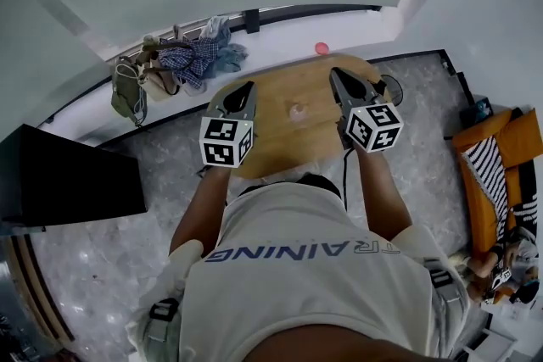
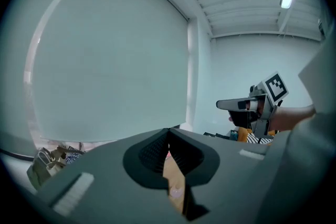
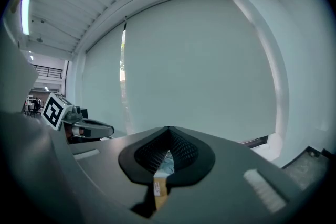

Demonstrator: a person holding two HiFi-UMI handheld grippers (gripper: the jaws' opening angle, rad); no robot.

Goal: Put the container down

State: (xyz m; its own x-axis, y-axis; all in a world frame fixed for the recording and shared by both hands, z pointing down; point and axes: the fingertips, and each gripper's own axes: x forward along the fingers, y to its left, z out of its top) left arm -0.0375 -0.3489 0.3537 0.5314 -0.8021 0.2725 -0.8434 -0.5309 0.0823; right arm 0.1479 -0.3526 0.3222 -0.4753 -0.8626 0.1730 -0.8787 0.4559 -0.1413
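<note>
Head view: a wooden table [image 1: 280, 140] below, with a small clear container [image 1: 297, 112] upright on its top, near the middle. Left gripper [image 1: 249, 86] and right gripper [image 1: 336, 73] held above the table, one on either side of the container, well apart from it and touching nothing. Both pointed away from the person, toward a white ledge [image 1: 356, 34] (a heap of clothes [image 1: 199, 57] and bags at its left end, a small pink thing [image 1: 321, 48] farther right). A dark cabinet [image 1: 68, 174] at the left edge.

Left gripper view: jaws closed, tips meeting, nothing between them. Through the gap under the tips, a strip of the table [image 2: 170, 168] and, lower down, the container [image 2: 176, 192] set on it. Off to the right, the right gripper [image 2: 220, 105], about level, in front of a pale wall.

Right gripper view: jaws closed here too, tips together and empty. Below the tips, a narrow strip of the table [image 3: 160, 189] and a patch of the clothes [image 3: 168, 162] above it. At the left, the left gripper [image 3: 107, 129] with its marker cube, held about level.
</note>
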